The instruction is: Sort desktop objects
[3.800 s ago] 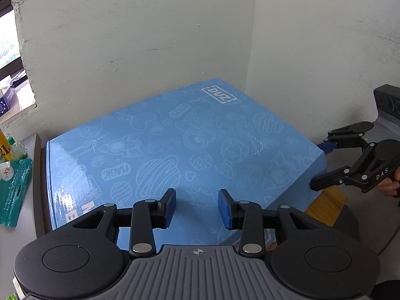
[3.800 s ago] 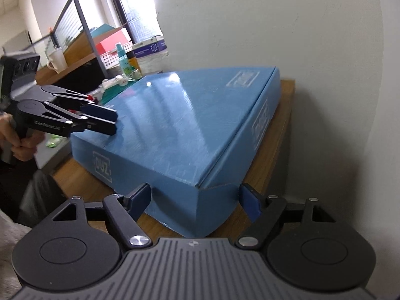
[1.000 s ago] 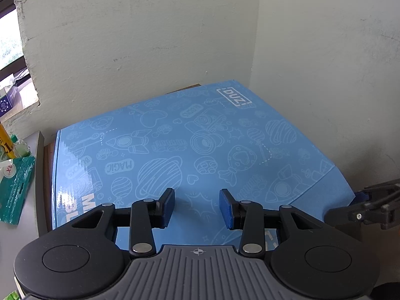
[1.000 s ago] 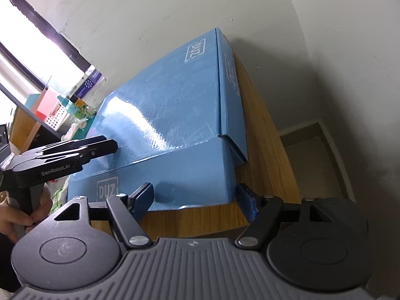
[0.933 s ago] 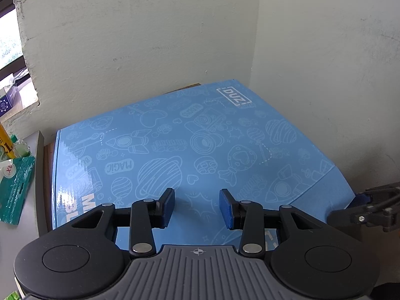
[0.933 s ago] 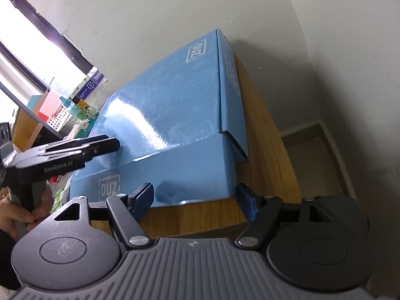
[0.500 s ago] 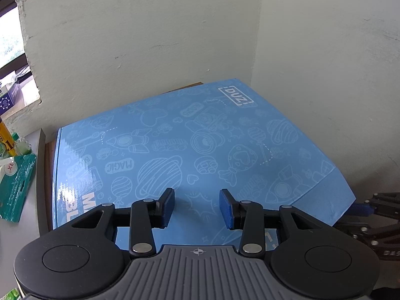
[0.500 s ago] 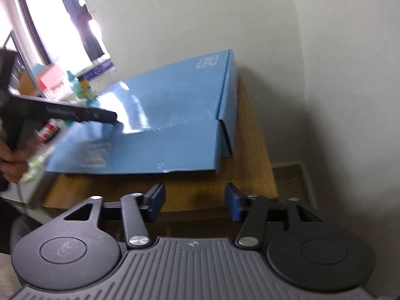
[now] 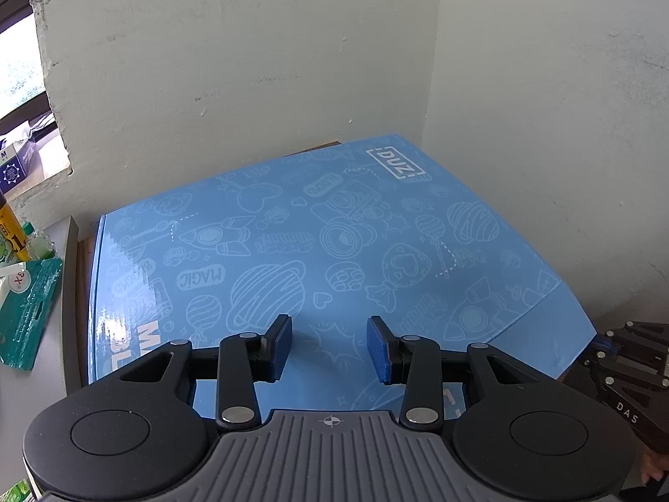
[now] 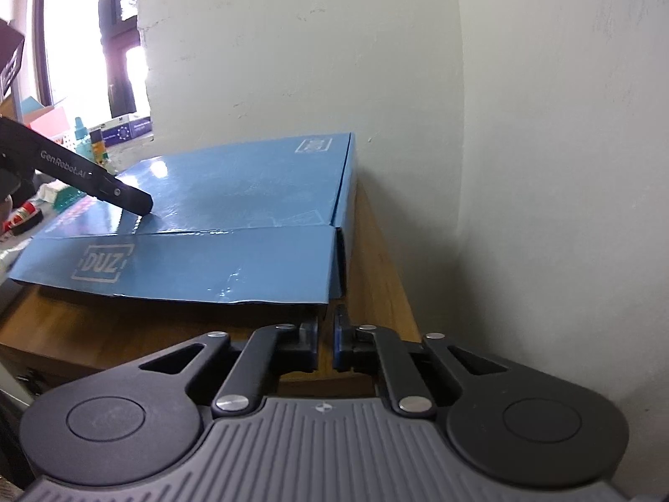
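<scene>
Where white walls [image 9: 234,62] meet, wooden desk [image 10: 376,251] ends.

White walls [image 9: 251,62] meet behind a wooden desk [image 10: 376,242].

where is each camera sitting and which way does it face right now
Left wrist: above the blue DUZ box, looking down its lid toward the wall corner; left gripper open over it, right gripper at the right edge.
Right wrist: low beside the wooden desk, facing the box's front flap; right gripper nearly closed, empty.
Shared: box, walls, each other's gripper.
</scene>
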`<action>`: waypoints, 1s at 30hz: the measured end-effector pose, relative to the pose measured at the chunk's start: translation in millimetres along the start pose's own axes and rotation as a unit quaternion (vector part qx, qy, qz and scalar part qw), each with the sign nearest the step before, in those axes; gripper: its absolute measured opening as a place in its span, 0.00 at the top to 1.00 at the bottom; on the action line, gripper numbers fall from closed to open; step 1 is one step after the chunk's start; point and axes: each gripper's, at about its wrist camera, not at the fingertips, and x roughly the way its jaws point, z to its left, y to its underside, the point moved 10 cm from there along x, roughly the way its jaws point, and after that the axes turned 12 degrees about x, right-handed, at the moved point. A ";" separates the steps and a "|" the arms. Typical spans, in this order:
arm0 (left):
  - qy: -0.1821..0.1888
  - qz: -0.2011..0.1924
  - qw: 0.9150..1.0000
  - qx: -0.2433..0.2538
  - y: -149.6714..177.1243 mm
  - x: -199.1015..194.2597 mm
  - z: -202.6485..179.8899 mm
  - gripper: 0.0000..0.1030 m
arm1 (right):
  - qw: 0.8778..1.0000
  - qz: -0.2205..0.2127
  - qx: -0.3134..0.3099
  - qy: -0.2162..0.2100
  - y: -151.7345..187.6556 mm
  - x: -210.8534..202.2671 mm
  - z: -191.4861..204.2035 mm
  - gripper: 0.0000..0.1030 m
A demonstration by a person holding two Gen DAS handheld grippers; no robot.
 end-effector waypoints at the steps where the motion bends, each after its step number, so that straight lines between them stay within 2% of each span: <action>1: 0.000 0.000 1.000 0.000 0.0 0.0 0.1 0.59 | 1.000 -0.002 -0.004 -0.002 0.3 0.0 1.1 0.98; 4: 0.000 0.001 1.000 0.000 -0.3 0.0 0.0 0.59 | 1.000 -0.012 -0.021 0.005 1.7 -3.1 3.3 0.98; 9: -0.001 0.001 1.000 0.000 -0.6 0.0 0.0 0.59 | 0.999 -0.024 -0.018 0.014 2.3 -6.7 1.1 0.98; 14: -0.003 0.001 1.000 0.001 -0.4 0.3 -0.2 0.59 | 0.997 -0.034 -0.053 0.038 4.5 -9.1 2.5 0.98; 22: -0.003 -0.002 1.000 0.001 0.5 -0.2 0.0 0.59 | 0.998 -0.026 -0.048 0.025 6.6 -7.4 -3.5 0.97; 30: -0.003 -0.021 1.000 0.002 2.0 -3.1 0.5 0.59 | 1.000 0.017 -0.016 -0.008 8.5 -29.2 -8.6 0.95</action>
